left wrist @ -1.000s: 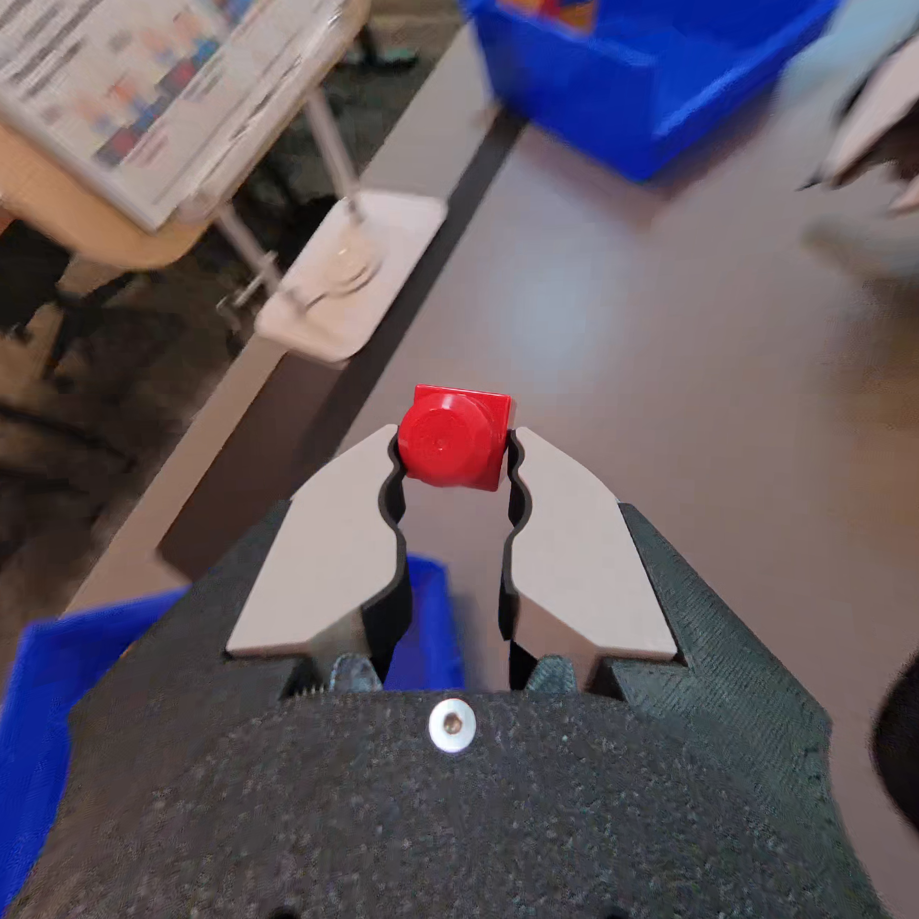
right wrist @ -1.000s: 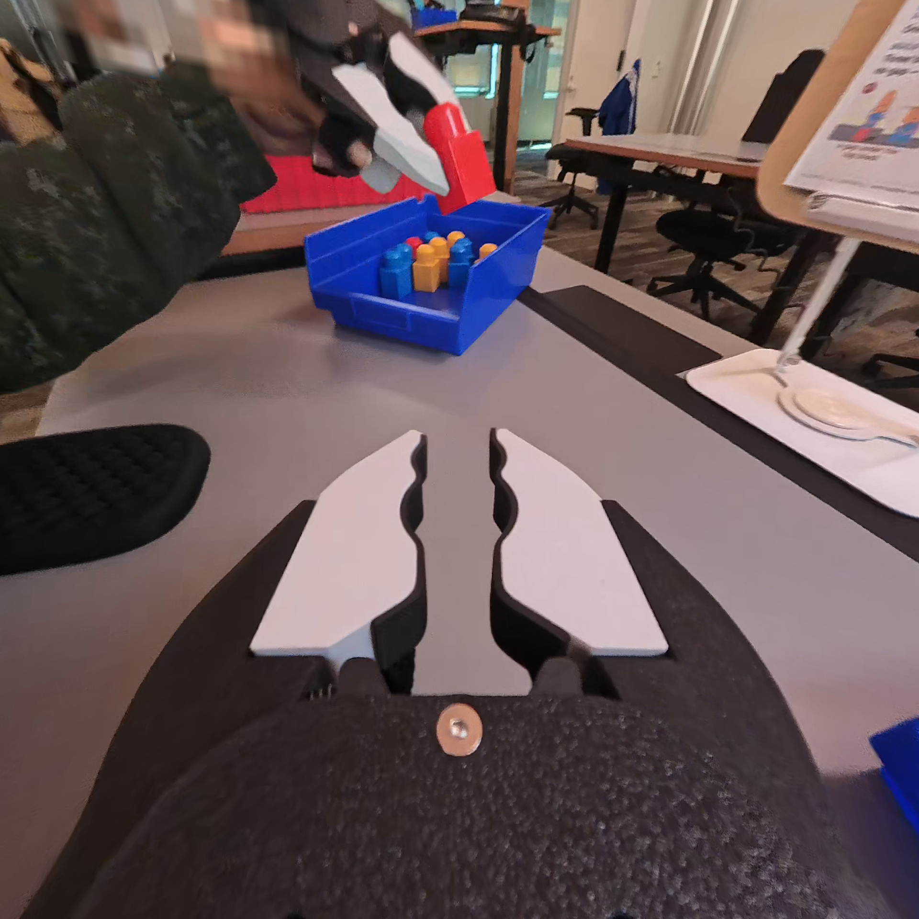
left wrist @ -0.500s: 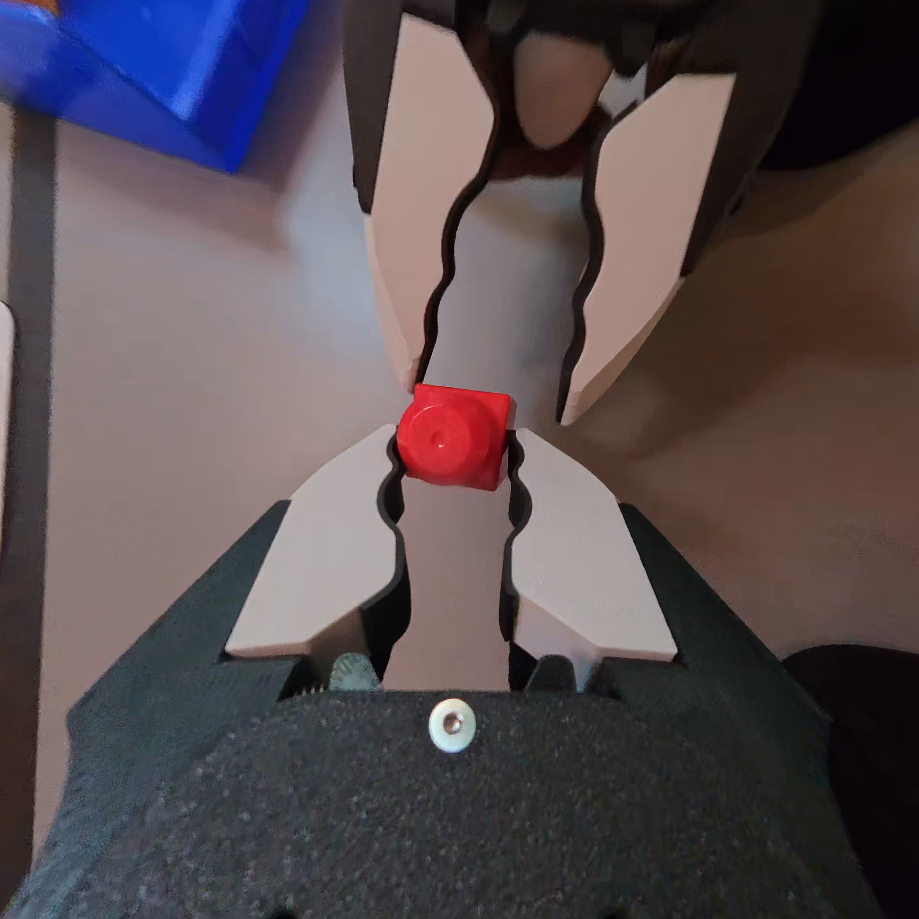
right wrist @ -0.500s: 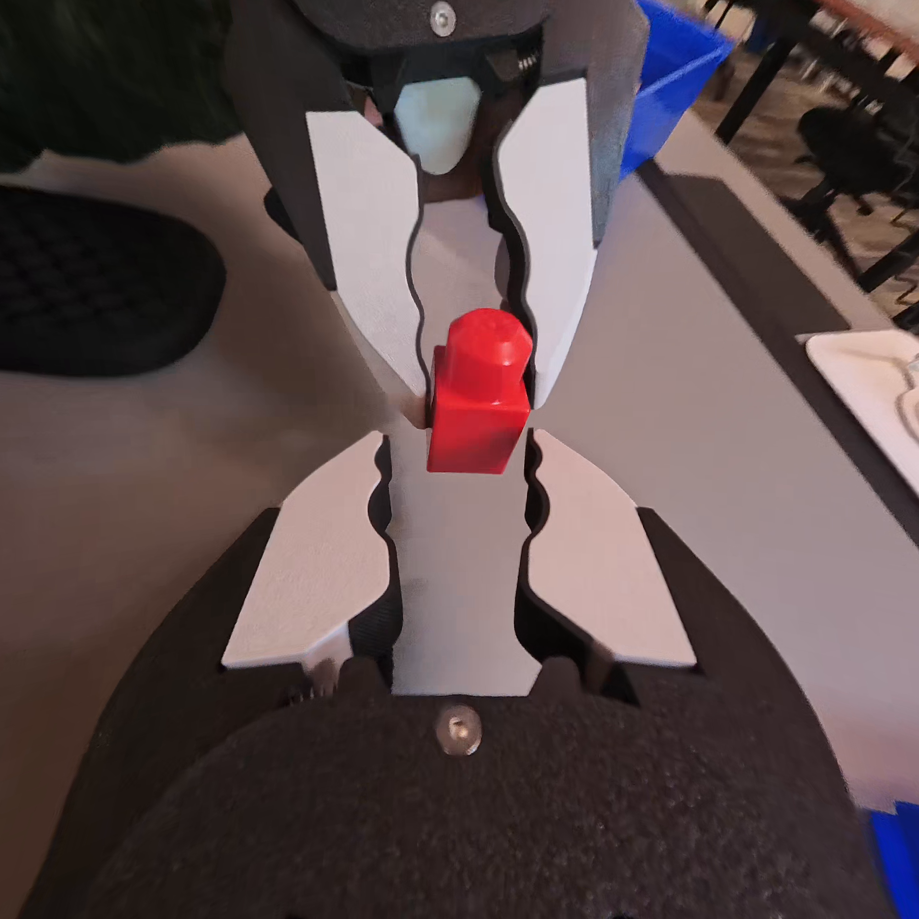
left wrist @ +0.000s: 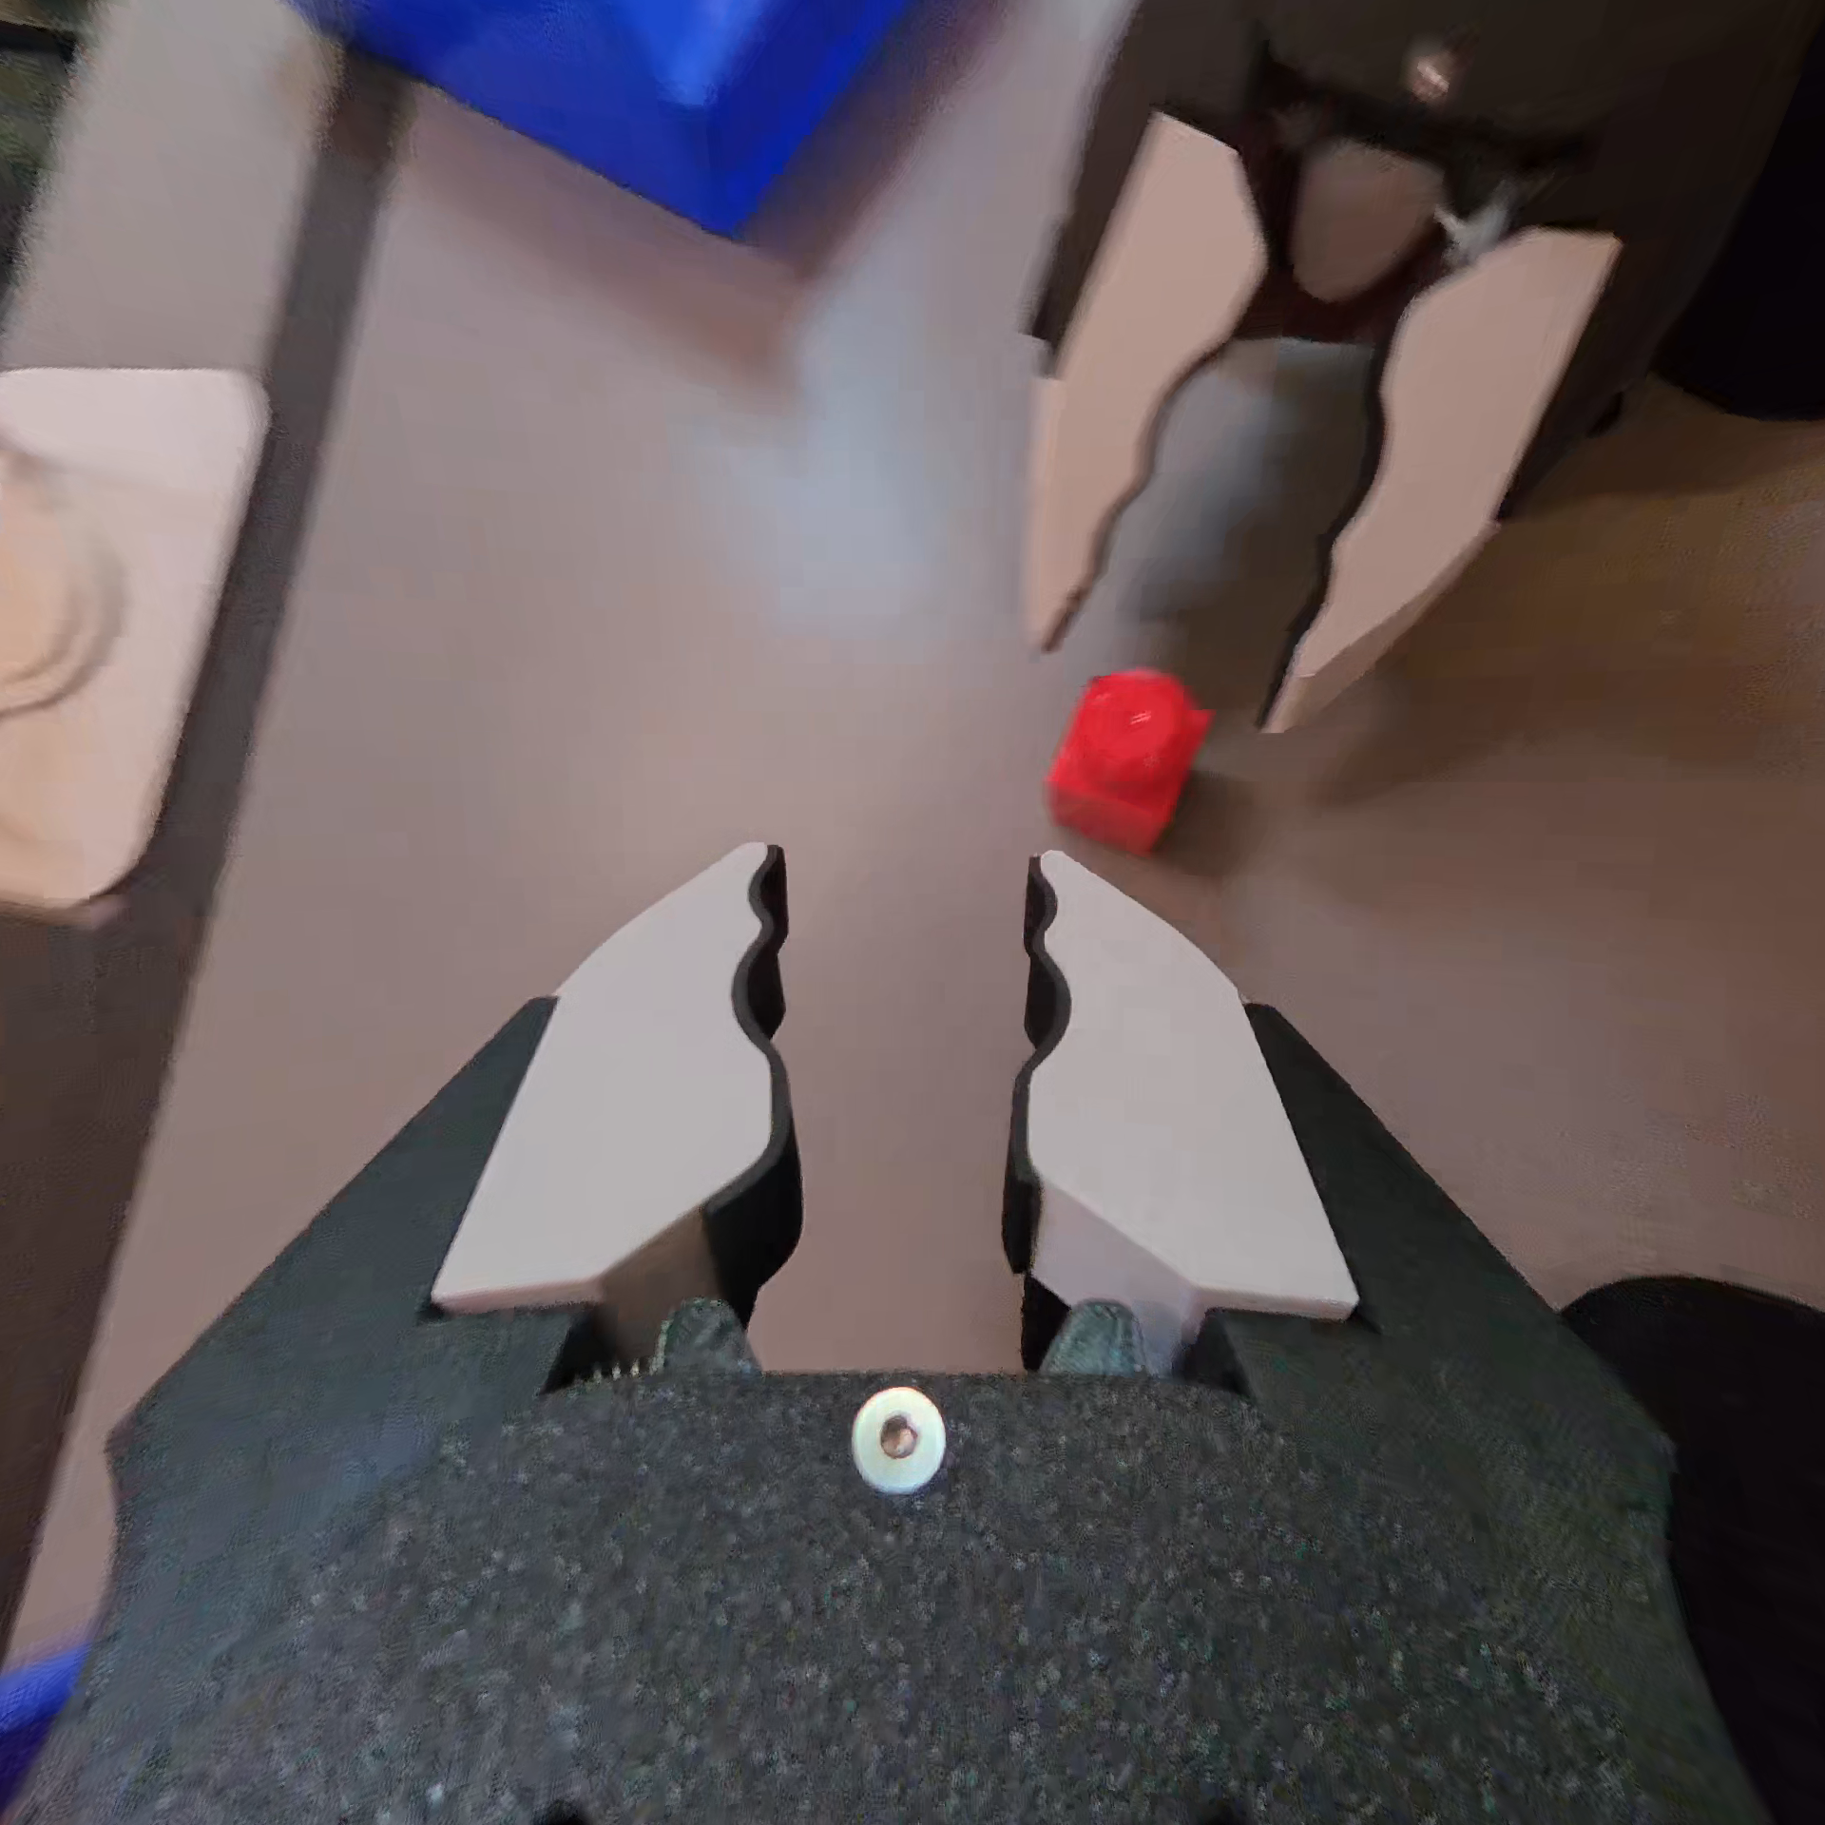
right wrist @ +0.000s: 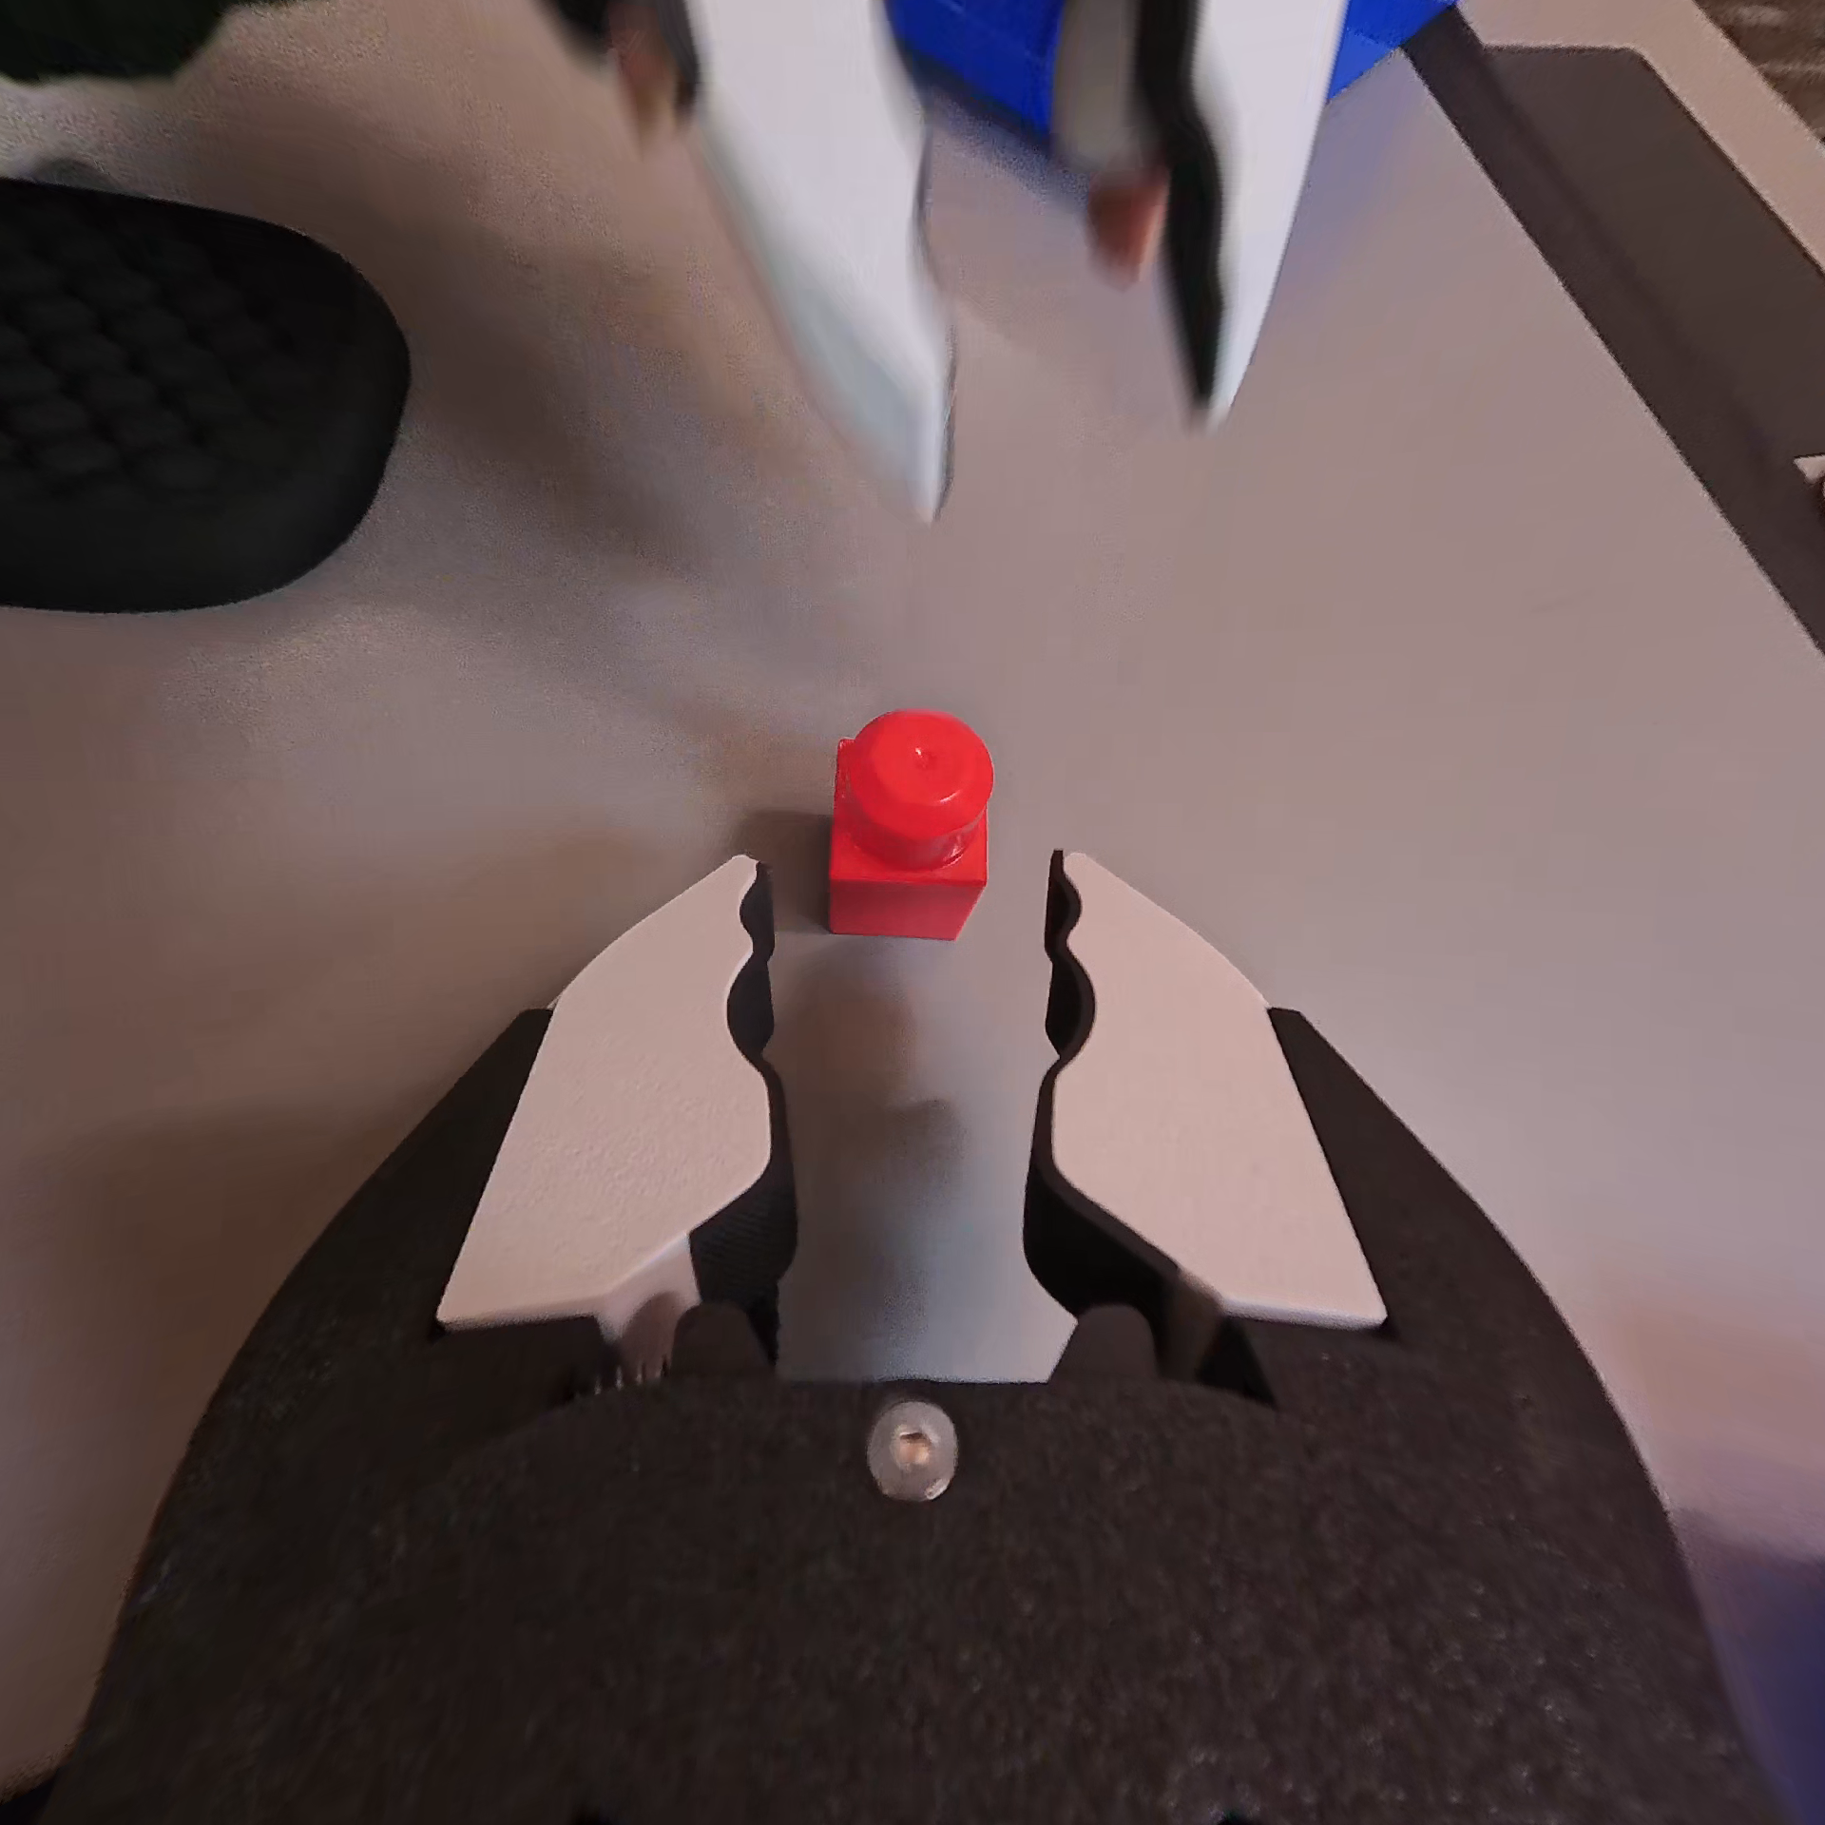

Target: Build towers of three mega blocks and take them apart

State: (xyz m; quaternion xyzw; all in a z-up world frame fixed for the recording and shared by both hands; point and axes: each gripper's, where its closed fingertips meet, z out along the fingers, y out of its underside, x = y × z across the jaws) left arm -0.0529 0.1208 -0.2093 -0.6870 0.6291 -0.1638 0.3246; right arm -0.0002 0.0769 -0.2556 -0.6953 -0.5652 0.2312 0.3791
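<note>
On the grey table (right wrist: pixel 1383 691) the red block (right wrist: pixel 909 839) now stands upright and free — the left gripper (left wrist: pixel 904 869) has let it go, jaws apart and empty. The right gripper (right wrist: pixel 909 869), jaws apart, hovers just before it — the tower's base is set.

This looks like an office or lab workspace. A plain grey desk (right wrist: pixel 1383 691) with a dark strip along its far right edge carries a blue plastic parts bin (left wrist: pixel 632 89) at the far side, a white flat stand base (left wrist: pixel 109 612) off the left, and a black textured pad (right wrist: pixel 168 395).
</note>
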